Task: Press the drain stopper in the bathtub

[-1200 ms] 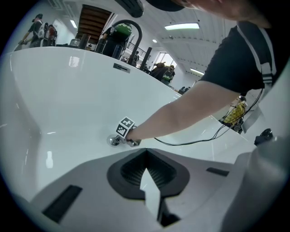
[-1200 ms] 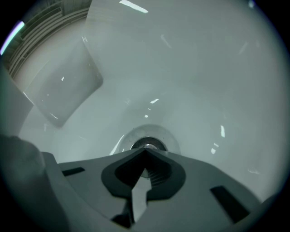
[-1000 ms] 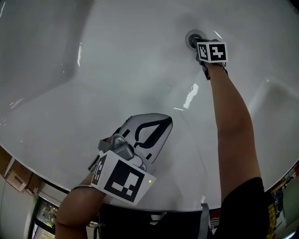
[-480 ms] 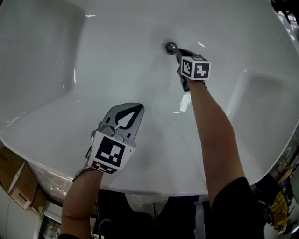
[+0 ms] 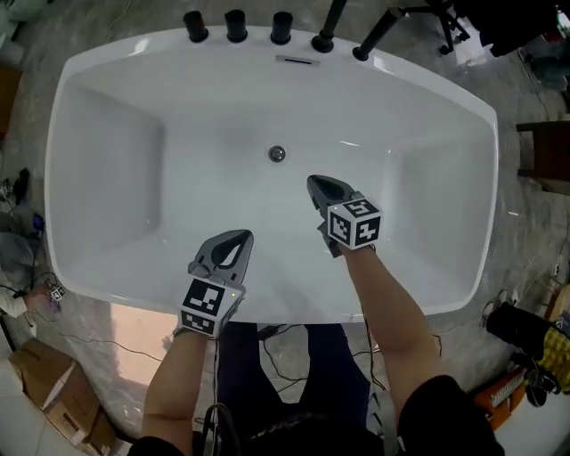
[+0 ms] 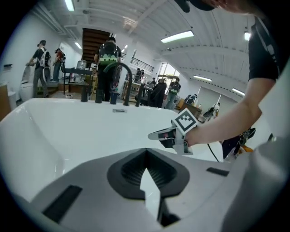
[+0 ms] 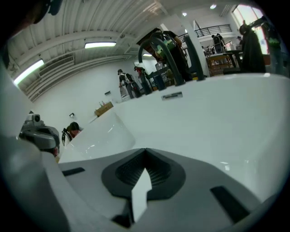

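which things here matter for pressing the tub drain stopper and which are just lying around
For the job:
- small round metal drain stopper on the tub floor
- white rectangular bathtub
- right gripper, shut, nearest the stopper
- left gripper, shut, empty

Just lying about:
- black tap fittings on the far rim
- brown cardboard box on the floor

i'm looking down at the drain stopper (image 5: 277,154), a small round metallic disc sitting in the floor of the bathtub (image 5: 116,169), near the middle toward the far wall. the tub is lying white and glossy. i'm not making out whether the stopper is pressed down.
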